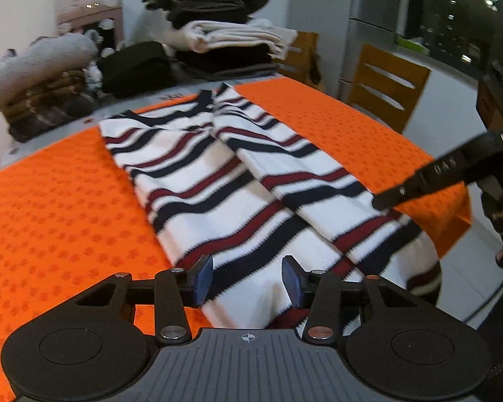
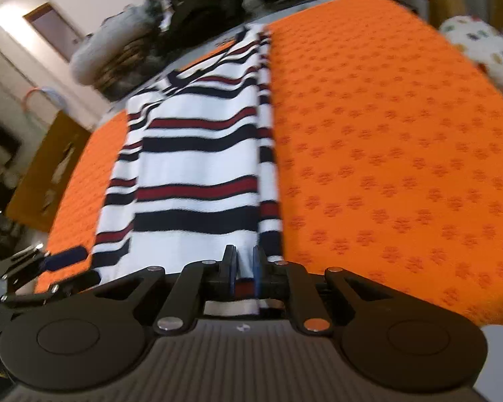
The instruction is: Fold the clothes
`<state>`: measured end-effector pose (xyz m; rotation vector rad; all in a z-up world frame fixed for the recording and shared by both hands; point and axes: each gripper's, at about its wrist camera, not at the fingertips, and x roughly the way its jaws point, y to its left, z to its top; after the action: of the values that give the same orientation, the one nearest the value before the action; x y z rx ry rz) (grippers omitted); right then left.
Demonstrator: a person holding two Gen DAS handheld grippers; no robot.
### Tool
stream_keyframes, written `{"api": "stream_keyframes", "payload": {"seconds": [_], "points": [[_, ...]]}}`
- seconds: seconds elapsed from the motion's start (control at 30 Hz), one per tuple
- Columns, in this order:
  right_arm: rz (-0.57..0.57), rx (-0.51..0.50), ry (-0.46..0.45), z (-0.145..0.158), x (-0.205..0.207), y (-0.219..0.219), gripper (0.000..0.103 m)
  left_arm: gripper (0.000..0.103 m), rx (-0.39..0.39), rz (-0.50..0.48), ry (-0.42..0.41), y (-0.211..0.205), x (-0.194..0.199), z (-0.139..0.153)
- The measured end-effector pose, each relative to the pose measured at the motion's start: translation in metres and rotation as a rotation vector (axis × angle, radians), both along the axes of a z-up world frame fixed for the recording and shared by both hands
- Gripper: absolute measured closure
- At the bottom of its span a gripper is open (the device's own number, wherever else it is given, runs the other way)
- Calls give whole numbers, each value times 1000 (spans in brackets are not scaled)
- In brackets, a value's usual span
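No basket or box shows in either of your views — the clothes simply lie out in stacks. The striped sweater [image 1: 238,181], white with navy and dark red bands, runs lengthwise down the middle of the orange cloth [image 1: 60,207] covering the surface, its sides folded in and its near hem hanging over the lower edge of the frame. Your left gripper [image 1: 248,281] stands partly open over that hem, blue pads on either side of the knit and apart from it. Your right gripper [image 2: 243,264] has narrowed to a slim gap with a fold of the sweater's hem pinched between its pads. At the far end of the surface, in the upper middle of the left wrist view, sits a pile of folded clothes [image 1: 218,33], dark pieces over cream ones, with a grey and brown stack [image 1: 40,77] at upper left. Only the left wrist view gives you the wooden chairs [image 1: 385,83] and the dark window [image 1: 459,10] at upper right, and your right gripper coming in from the right edge. Only the right wrist view gives you a doorway [image 2: 55,30] at upper left, a white spotted object [image 2: 483,50] at upper right — blurred — and your left gripper at lower left.
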<state>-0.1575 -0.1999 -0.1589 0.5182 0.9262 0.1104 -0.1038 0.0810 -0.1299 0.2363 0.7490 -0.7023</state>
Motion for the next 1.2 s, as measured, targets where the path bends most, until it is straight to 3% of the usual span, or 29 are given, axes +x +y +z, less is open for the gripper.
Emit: {"api": "stream_keyframes", "payload": {"seconds": [0.07,0.13,0.23,0.27,0.33,0.37,0.6,0.77,0.87,0.9,0.97,1.1,1.2], "points": [[-21,-27,-1,2,-3,1,86,55,-7,-29,8,0,-2,-1],[-18,-20,10,0,-4,4,73,54,-11,-54,22,1,-3,-4],[-16,-20,13,-3,-5,8,71,54,7,-69,44,2,-3,-12],[-14,-23,12,-3,-5,9,72,54,10,-67,49,3,-4,-14],[-10,-27,9,-3,-5,11,93,54,5,-55,62,8,-5,-17],[-12,-25,4,-2,-6,11,96,54,0,-47,67,10,-5,-18],[-59,-85,-58,22,-22,2,99,54,-16,-1,79,19,-4,-21],[-97,-105,-27,16,-26,-13,99,54,-25,22,80,21,-4,-20],[-76,-73,8,7,-26,-13,91,54,-69,34,72,21,-1,-12],[-63,-61,17,5,-27,-11,81,54,-84,34,68,20,1,-8],[-35,-61,29,2,-28,-5,71,54,-100,30,58,16,4,-4],[11,-57,47,-3,-29,6,70,54,-119,6,47,2,8,2],[18,-72,45,-1,-31,7,70,55,-142,-18,87,-5,10,1]]}}
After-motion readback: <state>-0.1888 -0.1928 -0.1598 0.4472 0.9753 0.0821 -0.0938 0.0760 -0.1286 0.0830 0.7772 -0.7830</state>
